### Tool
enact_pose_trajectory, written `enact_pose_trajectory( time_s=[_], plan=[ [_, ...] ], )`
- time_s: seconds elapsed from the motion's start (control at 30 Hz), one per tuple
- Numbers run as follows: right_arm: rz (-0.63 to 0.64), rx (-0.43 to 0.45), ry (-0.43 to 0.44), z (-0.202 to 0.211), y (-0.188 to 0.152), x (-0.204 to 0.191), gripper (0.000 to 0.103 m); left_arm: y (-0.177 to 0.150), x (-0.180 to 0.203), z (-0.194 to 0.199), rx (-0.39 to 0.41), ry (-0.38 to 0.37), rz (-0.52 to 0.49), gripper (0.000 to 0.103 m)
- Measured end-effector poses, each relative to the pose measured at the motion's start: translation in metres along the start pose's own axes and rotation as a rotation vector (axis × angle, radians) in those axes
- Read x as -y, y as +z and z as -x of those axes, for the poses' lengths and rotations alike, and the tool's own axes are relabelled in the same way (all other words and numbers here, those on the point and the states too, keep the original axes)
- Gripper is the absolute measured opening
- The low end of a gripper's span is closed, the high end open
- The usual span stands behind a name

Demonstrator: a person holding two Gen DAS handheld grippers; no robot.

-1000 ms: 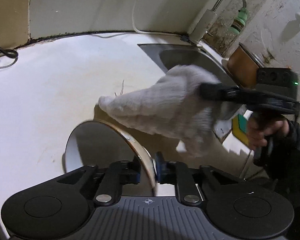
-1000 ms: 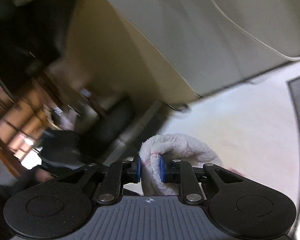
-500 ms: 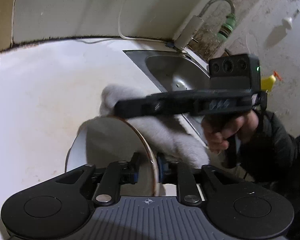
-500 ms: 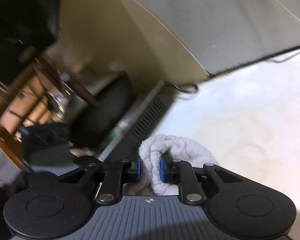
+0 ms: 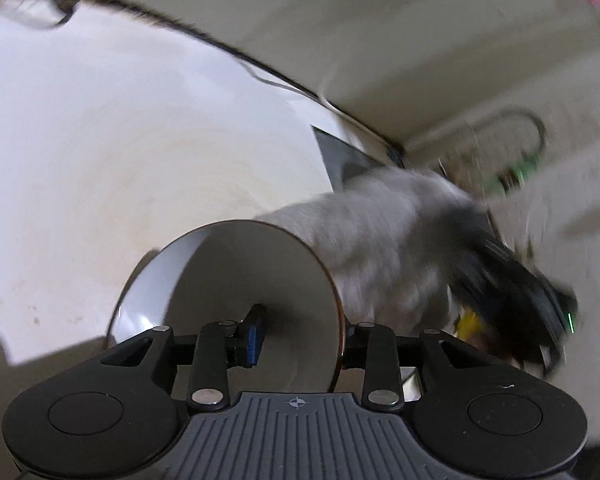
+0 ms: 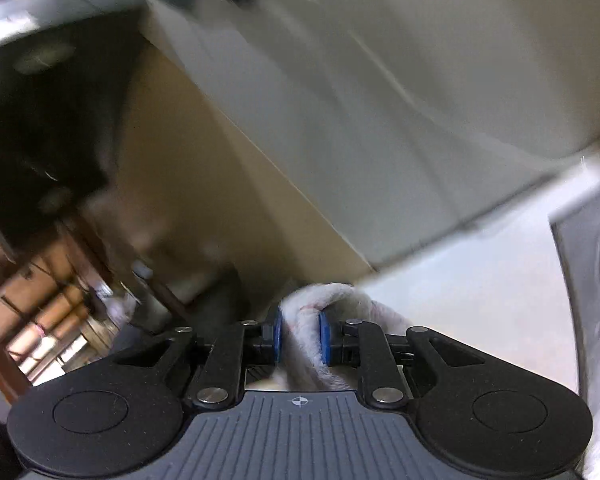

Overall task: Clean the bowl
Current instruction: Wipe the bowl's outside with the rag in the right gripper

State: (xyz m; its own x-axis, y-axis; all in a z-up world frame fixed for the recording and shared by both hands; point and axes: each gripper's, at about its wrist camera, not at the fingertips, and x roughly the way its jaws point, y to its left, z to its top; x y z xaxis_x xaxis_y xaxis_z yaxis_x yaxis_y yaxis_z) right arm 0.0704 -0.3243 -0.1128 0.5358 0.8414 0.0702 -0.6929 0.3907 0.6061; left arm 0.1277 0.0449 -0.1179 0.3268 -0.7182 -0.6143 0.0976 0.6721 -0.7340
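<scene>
Bowl [image 5: 236, 288], white ceramic with a brown rim, stands on edge over the pale surface [image 5: 100, 152], its wall between the opening jaws of the left gripper [image 5: 300, 336], seemingly being released. Right gripper [image 6: 299, 338] stays out of it, clamped on a fluffy white cloth [image 6: 332, 304] for wiping.

Both views are dim and soft, with fisheye bending that curves the wall line and darkens the corners. Motion blur smears the cloth [image 5: 380, 240] and the tap [image 5: 516, 148] beyond it. The counter [image 5: 120, 140] is brightest left of the cloth. The bowl [image 5: 228, 292] is half shaded inside. The right wrist view is streaked with blur.
</scene>
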Motion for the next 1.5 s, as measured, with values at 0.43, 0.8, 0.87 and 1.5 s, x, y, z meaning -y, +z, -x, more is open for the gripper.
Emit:
enact_pose_trajectory(
  time_s=[0.43, 0.8, 0.87, 1.5],
  plan=[
    [0.554, -0.232, -0.022, -0.06, -0.083, -0.061, 0.018, 0.022, -0.012, -0.012, 0.002, 0.046, 0.223, 0.049],
    [0.593, -0.43, -0.171, -0.055, -0.082, -0.056, 0.018, 0.017, -0.01, 0.002, 0.022, 0.017, 0.211, 0.047],
    [0.586, -0.448, -0.194, -0.052, -0.085, -0.049, 0.018, 0.014, 0.004, 0.014, 0.021, 0.026, 0.124, 0.048],
    [0.594, -0.419, -0.306, -0.064, -0.07, -0.066, 0.033, -0.031, 0.042, 0.013, -0.123, 0.373, -0.67, 0.031]
  ],
)
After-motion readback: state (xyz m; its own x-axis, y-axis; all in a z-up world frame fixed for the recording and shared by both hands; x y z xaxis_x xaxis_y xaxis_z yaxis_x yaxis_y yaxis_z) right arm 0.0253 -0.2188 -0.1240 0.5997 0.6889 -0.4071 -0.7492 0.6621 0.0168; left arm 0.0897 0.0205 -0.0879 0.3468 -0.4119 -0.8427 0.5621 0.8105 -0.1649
